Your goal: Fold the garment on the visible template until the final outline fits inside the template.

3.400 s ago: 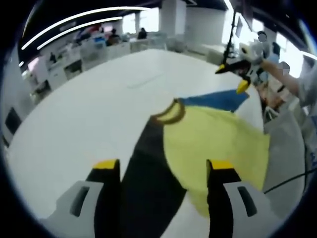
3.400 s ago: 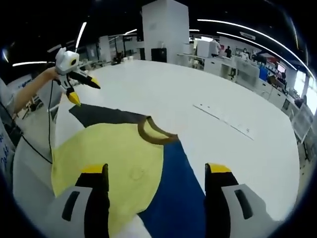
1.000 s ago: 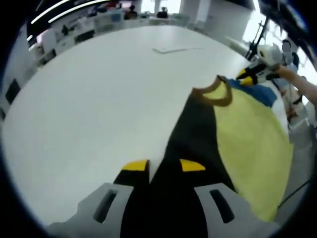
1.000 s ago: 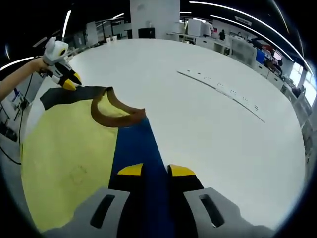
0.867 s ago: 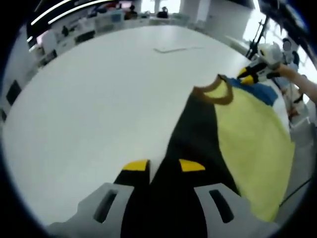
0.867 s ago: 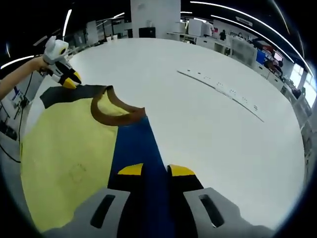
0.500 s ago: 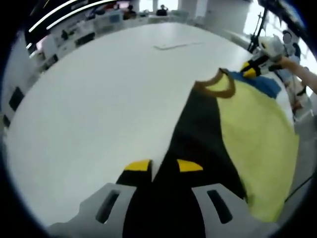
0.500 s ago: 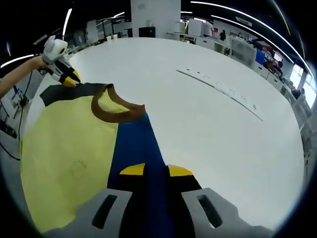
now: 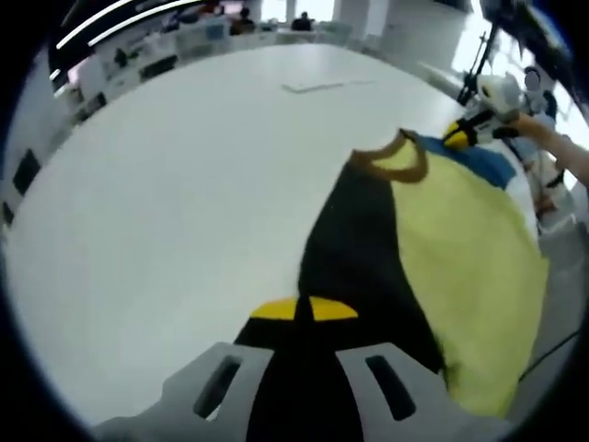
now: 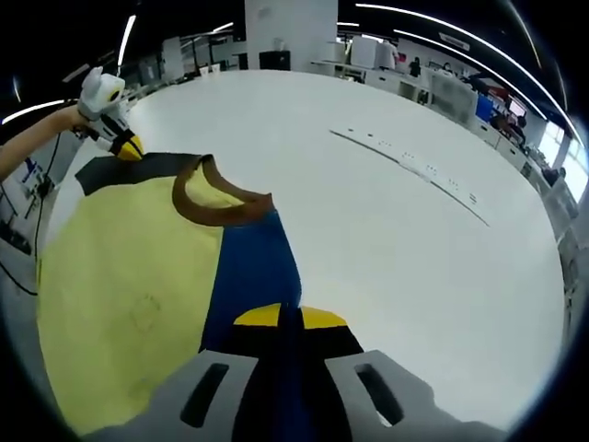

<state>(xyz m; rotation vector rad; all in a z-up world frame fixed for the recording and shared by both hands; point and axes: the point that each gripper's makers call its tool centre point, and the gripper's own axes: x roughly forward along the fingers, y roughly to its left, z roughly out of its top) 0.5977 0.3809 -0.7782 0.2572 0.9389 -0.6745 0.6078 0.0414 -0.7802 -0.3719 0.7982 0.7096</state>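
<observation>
Left gripper view: left gripper (image 9: 305,308) pinched on the black sleeve (image 9: 354,249), right gripper (image 10: 290,317) pinched on the blue sleeve (image 10: 250,267) of the shirt (image 10: 120,276) lying on the white table (image 10: 414,239); uneven lifting could skew the fold.

We are in a large open-plan office or lab hall. Past the wide white surface (image 10: 405,230) we see rows of desks (image 9: 175,46) with seated people (image 9: 301,20), a thick white pillar (image 10: 288,35), long strip lights (image 10: 442,41) on a dark ceiling, and bright windows (image 10: 563,152) at the edge.
</observation>
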